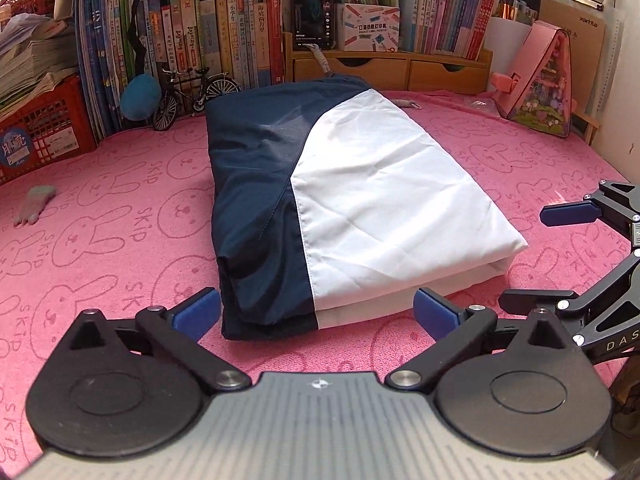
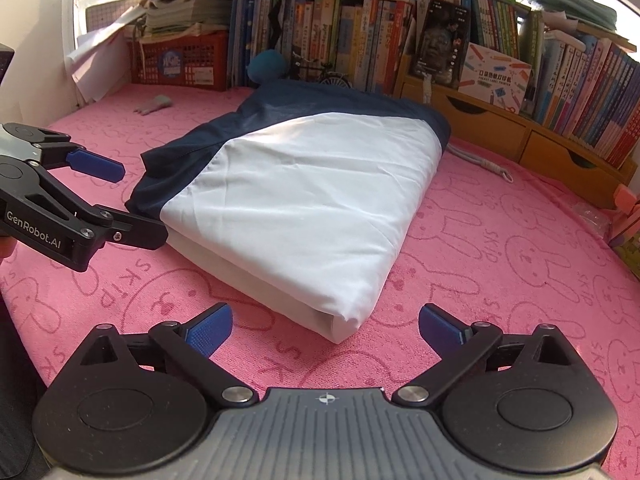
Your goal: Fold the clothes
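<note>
Pink bunny-print mat [image 1: 120, 240] covers whole surface, books lined up from 10 to 2 o'clock. Folded navy-and-white garment [image 1: 340, 200] sits dead centre, flat, nothing gripping it. Left gripper [image 1: 316, 314] at 6 o'clock, fingers spread wide, near hem between them, untouched. Right gripper [image 2: 324, 326] same deal, released, empty. Tiny model bicycle [image 1: 192, 94] at 11.

Both wrist views low, angled down, sharing folded garment [image 1: 340, 200].
</note>
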### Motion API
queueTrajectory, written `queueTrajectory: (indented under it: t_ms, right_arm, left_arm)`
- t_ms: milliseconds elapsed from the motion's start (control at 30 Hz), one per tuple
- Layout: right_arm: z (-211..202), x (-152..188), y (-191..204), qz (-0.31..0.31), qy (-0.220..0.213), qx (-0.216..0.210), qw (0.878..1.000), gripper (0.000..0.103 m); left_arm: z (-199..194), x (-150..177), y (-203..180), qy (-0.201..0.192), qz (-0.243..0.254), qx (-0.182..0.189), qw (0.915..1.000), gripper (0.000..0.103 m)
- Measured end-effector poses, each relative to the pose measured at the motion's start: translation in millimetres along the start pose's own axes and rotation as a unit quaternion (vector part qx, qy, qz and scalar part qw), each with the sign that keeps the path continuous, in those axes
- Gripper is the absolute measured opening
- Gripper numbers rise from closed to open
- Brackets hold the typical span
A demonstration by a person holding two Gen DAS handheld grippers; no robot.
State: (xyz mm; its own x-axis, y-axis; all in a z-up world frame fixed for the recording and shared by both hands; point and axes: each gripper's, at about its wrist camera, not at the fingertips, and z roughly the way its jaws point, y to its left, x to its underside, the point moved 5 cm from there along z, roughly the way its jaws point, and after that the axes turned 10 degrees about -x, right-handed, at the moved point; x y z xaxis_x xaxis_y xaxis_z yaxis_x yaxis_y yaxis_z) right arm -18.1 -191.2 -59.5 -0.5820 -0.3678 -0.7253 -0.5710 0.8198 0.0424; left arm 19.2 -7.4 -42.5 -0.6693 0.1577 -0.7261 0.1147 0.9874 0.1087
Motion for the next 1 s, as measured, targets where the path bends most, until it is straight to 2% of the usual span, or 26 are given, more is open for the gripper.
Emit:
queueTrajectory:
  t_ms: [167, 333, 533, 700, 867, 1000]
  right_arm:
    - [1.2, 0.5, 1.8, 0.004, -0.003, -0.007, 1.000, 0.101]
    - [2.5, 1.1, 1.1, 0.017, -0.007, -0.008, 1.000, 0.103]
    - [3.2, 1.4, 0.1, 0.030, -0.010, -0.006, 0.999, 0.103]
    - [3.8, 0.6, 2.3, 0.023, -0.009, -0.001, 1.000, 0.103]
    - [3.2, -4.6, 5.0, 0.010, -0.012, 0.003, 1.000, 0.103]
    - [4.3, -8.5, 5.7, 0.005, -0.015, 0.005, 1.000, 0.103]
  left_arm:
    - [2.5, -0.7, 1.0, 0.007, -0.016, 0.007, 0.9998, 0.103]
    - [6.1, 0.9, 0.1, 0.014, -0.014, -0.012, 0.9997, 0.103]
    - [6.8, 2.2, -1.9, 0.018, -0.011, -0.010, 0.9997, 0.103]
    - [6.1, 0.2, -6.9, 0.023, 0.003, 0.001, 0.9997, 0.103]
    - [4.7, -5.7, -9.7, 0.013, 0.019, -0.013, 0.9997, 0.103]
    - [8.3, -7.9, -8.1, 0.023, 0.013, -0.018, 0.9995, 0.103]
